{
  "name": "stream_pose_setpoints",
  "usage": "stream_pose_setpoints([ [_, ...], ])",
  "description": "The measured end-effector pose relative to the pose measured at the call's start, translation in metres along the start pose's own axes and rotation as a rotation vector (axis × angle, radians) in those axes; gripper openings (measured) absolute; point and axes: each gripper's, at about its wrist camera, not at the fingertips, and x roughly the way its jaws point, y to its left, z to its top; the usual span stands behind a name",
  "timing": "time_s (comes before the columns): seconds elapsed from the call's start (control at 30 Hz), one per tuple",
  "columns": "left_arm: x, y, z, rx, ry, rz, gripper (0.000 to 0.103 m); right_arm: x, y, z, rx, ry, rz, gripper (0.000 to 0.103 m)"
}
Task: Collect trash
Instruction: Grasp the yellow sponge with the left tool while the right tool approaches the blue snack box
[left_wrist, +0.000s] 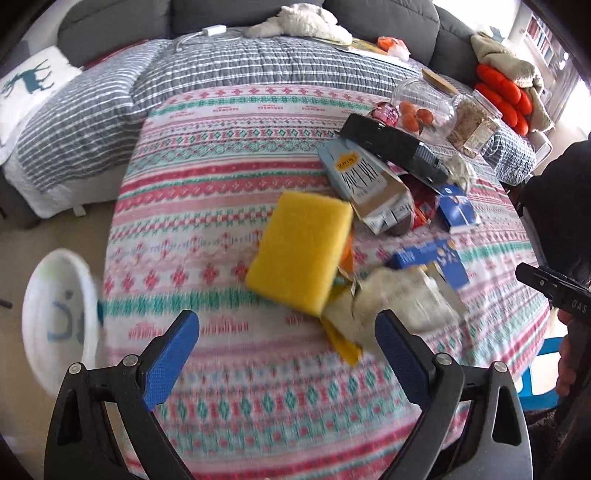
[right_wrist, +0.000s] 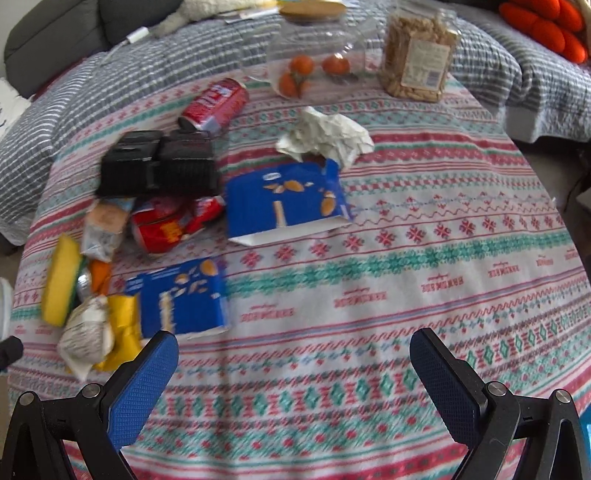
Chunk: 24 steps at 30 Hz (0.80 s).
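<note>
Trash lies on a patterned tablecloth (right_wrist: 406, 258): two torn blue cartons (right_wrist: 284, 203) (right_wrist: 181, 295), a crumpled white paper (right_wrist: 325, 136), a red can (right_wrist: 214, 103), a red wrapper (right_wrist: 166, 221), a black tray (right_wrist: 159, 164), a pale crumpled bag (right_wrist: 86, 336) on a yellow wrapper (right_wrist: 123, 325), and a yellow sponge (left_wrist: 299, 251). My left gripper (left_wrist: 286, 328) is open and empty, just short of the sponge and the pale bag (left_wrist: 402, 295). My right gripper (right_wrist: 293, 350) is open and empty over bare cloth, right of the near blue carton.
A white bin (left_wrist: 59, 321) stands on the floor left of the table. A glass jar of tomatoes (right_wrist: 317, 55) and a jar of pasta (right_wrist: 417, 55) stand at the far side. A sofa with a striped quilt (left_wrist: 221, 62) lies beyond.
</note>
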Motion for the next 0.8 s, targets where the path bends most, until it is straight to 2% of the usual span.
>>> stream_pose_setpoints([
  [0.13,0.026,0.009,0.019,-0.015,0.017,-0.043,0.093,0.029,-0.008,0.019,0.003,0.06,0.023,0.103],
  [0.37,0.064,0.013,0.038,0.01,0.07,-0.081,0.089,0.07,0.009,0.051,-0.068,0.08,0.046,0.103],
  [0.47,0.072,0.015,0.044,0.007,0.079,-0.108,0.084,0.084,0.013,0.058,-0.07,0.102,0.075,0.103],
  [0.6,0.081,0.014,0.047,0.006,0.102,-0.144,0.066,0.099,0.017,0.067,-0.092,0.116,0.066,0.103],
  [0.8,0.083,0.012,0.051,-0.007,0.099,-0.172,0.062,0.106,0.018,0.073,-0.094,0.102,0.062,0.103],
])
